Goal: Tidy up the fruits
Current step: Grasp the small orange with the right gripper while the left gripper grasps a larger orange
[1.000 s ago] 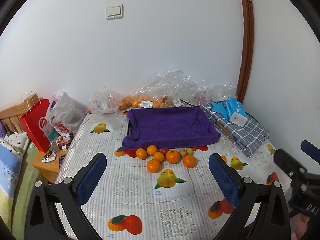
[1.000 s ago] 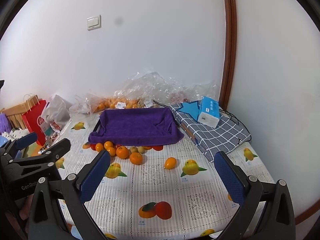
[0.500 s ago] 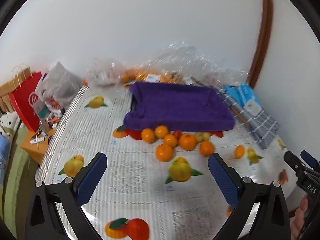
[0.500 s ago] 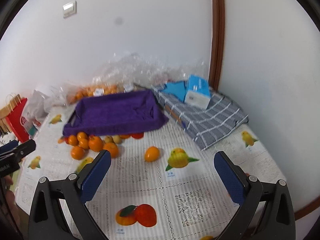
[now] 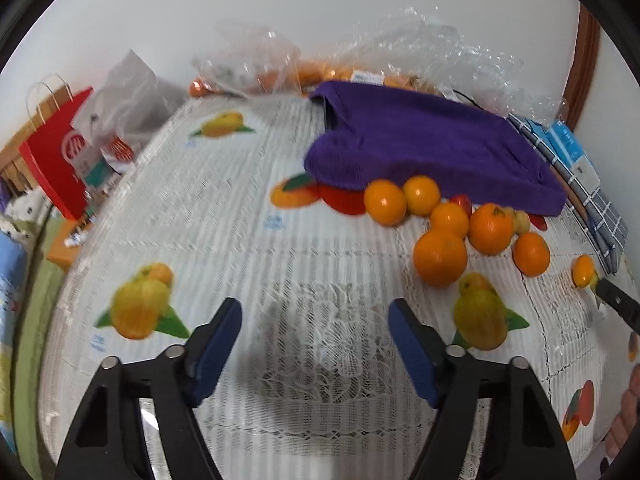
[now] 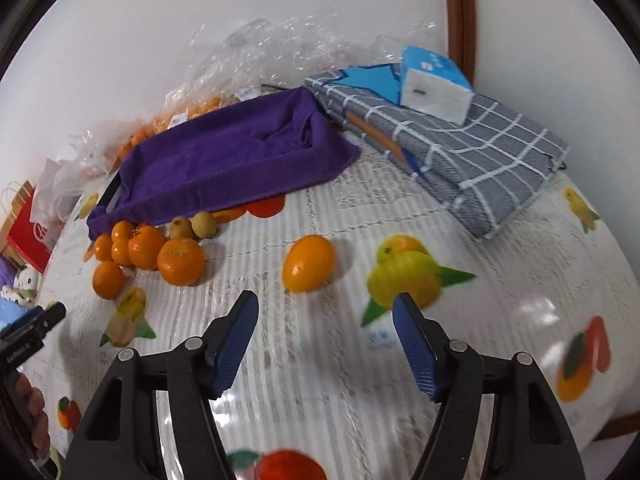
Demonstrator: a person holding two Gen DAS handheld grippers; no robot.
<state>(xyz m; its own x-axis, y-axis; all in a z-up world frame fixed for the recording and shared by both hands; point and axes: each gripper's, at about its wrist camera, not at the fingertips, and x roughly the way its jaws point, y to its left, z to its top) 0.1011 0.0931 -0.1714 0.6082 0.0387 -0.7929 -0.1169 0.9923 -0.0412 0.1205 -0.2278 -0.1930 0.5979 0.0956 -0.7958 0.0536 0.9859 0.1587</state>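
Observation:
Several oranges [image 5: 440, 257] lie clustered on the fruit-print tablecloth [image 5: 224, 240] in front of a tray draped with a purple towel [image 5: 432, 148]. Two small yellow-green fruits [image 6: 193, 226] sit among them. One oval orange fruit [image 6: 309, 263] lies apart; it also shows in the left wrist view [image 5: 583, 270]. My left gripper [image 5: 316, 320] is open and empty, low over the cloth, with the cluster ahead to its right. My right gripper [image 6: 326, 316] is open and empty, with the oval fruit just ahead of its fingers. The cluster [image 6: 180, 261] lies to its left.
Clear plastic bags with more oranges [image 5: 320, 72] lie against the back wall. A folded grey checked cloth [image 6: 472, 152] with a blue-white box [image 6: 436, 84] lies right of the tray. A red paper bag [image 5: 56, 152] and a white bag stand off the left edge.
Both grippers have come down and forward toward the cloth. The fruit cluster and the oval fruit now look much nearer. Both grippers stay open and empty.

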